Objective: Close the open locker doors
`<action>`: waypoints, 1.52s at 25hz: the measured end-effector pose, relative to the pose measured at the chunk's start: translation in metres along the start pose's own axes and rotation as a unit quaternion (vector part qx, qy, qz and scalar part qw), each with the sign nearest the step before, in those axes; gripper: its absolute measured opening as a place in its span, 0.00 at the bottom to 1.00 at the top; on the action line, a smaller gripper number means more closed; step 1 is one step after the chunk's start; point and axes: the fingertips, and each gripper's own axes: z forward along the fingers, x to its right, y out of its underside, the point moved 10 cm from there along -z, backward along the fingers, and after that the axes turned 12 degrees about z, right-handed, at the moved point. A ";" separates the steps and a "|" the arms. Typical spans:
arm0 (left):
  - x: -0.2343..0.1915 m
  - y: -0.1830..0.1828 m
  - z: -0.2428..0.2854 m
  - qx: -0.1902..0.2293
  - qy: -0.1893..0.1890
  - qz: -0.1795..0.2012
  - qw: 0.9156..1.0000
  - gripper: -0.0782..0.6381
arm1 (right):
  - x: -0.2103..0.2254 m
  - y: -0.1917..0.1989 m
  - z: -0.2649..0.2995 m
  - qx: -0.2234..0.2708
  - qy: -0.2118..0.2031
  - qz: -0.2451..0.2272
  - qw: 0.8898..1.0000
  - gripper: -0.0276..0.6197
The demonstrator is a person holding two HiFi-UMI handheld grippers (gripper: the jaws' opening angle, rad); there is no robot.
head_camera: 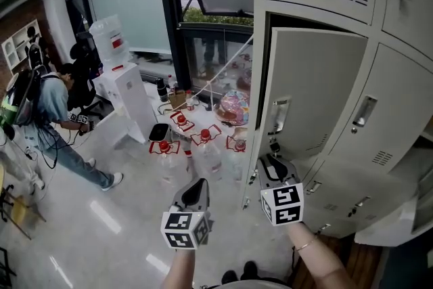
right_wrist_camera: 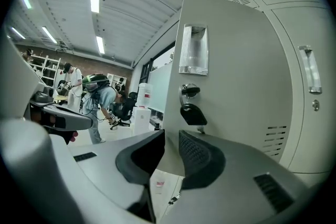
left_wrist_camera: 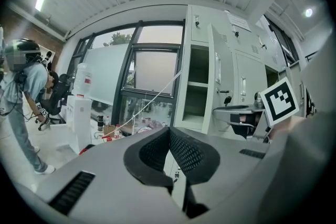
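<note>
The left gripper (head_camera: 198,187) hangs idle, jaws pressed together on nothing, while the right gripper (head_camera: 270,163) is closing its jaws around the lower free edge of the locker door (head_camera: 311,88) standing ajar, so swinging it shut seems wholly left to do.

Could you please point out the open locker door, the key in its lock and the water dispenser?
open locker door (head_camera: 318,78), head view, middle of its panel.
key (right_wrist_camera: 190,92), right gripper view, on its dark head.
water dispenser (head_camera: 132,98), head view, white front panel.
</note>
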 end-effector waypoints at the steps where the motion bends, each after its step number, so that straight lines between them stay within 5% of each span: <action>1: 0.000 0.000 0.001 -0.001 -0.002 -0.001 1.000 0.14 | 0.001 -0.001 0.003 -0.001 -0.002 -0.002 1.000 0.15; 17: -0.006 -0.003 0.030 -0.005 -0.036 -0.004 0.999 0.14 | 0.030 -0.009 0.059 -0.008 -0.005 -0.018 1.000 0.13; 38: -0.009 -0.004 0.063 -0.012 -0.054 0.002 0.998 0.14 | 0.082 -0.005 0.108 -0.032 0.042 -0.011 0.999 0.13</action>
